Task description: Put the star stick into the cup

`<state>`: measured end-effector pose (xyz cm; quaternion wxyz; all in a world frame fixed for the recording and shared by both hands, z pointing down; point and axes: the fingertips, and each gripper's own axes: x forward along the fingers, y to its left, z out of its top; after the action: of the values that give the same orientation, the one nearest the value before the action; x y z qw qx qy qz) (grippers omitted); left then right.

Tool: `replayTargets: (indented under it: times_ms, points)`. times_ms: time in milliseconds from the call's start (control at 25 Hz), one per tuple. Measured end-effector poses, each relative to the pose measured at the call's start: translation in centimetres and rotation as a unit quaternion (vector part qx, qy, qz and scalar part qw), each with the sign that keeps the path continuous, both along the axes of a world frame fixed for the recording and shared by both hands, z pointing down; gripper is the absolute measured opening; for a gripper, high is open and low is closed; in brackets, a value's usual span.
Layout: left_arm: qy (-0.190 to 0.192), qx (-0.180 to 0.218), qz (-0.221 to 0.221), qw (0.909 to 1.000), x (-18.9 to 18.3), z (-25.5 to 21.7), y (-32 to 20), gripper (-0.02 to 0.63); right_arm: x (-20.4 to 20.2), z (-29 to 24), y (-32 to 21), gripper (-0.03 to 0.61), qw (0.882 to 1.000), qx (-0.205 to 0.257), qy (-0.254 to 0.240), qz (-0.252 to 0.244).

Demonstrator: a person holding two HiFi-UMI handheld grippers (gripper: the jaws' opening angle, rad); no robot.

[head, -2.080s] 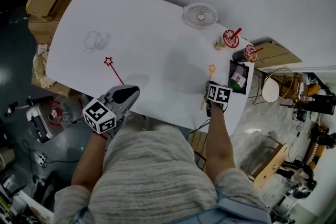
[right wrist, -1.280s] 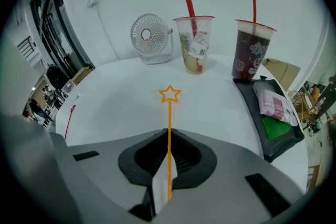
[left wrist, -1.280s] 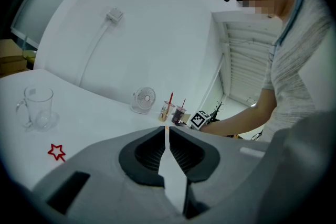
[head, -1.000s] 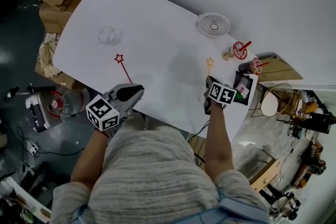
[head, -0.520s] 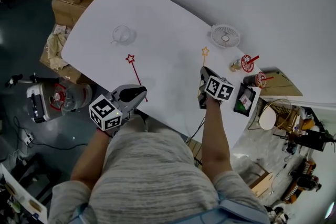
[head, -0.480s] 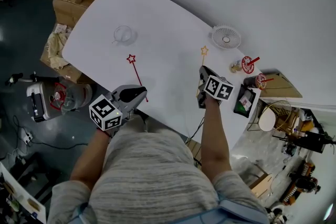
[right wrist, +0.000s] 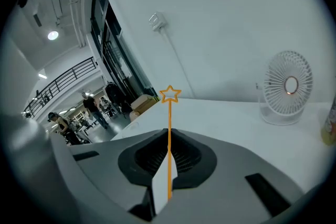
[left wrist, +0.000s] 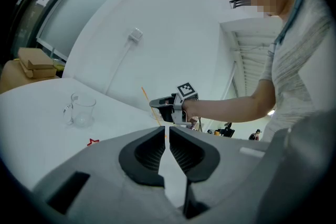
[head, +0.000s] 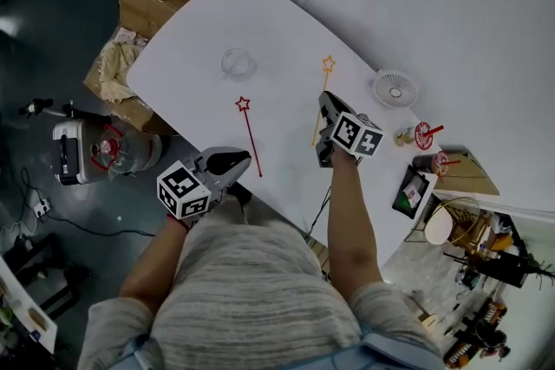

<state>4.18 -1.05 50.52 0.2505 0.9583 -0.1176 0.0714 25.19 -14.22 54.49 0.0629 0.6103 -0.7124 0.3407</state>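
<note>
R gripper (head: 323, 106) clamped on orange star stick (right wrist: 169, 128), held right of cup (head: 236, 63), well apart. L gripper (left wrist: 167, 132) closed, empty. Advice: centre stick over cup mouth, lower steeply, release late.

On my white desk (head: 260, 13) stand a clear glass cup (head: 236, 63) and a small fan (head: 395, 88); a red star stick (head: 250, 124) lies flat near the cup.

The head view is dim, the white counter (head: 260, 30) evenly lit against a dark floor (head: 52, 39). Both gripper views bulge fisheye-wise, black at the corners; a ceiling lamp (right wrist: 52, 35) glares in the right one.
</note>
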Motion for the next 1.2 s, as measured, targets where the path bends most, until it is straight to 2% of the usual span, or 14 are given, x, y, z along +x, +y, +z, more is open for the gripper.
replayTargets:
  times_ms: [440,680,1200]
  points:
    - [0.0,-0.009,-0.034,0.9994,-4.1,0.9,-1.3,0.02,-8.6,-2.5,-6.6,0.02,0.997,0.038,-0.017,-0.066]
    - [-0.003,-0.015,-0.043,0.9989,-5.8,1.2,-2.2,0.02,-12.4,-4.4,-9.9,0.02,0.993,0.075,-0.03,-0.089]
    - [-0.01,-0.025,-0.056,0.9981,-8.5,2.0,-4.9,0.02,-16.1,-8.7,-15.4,0.02,0.979,0.177,-0.064,-0.08]
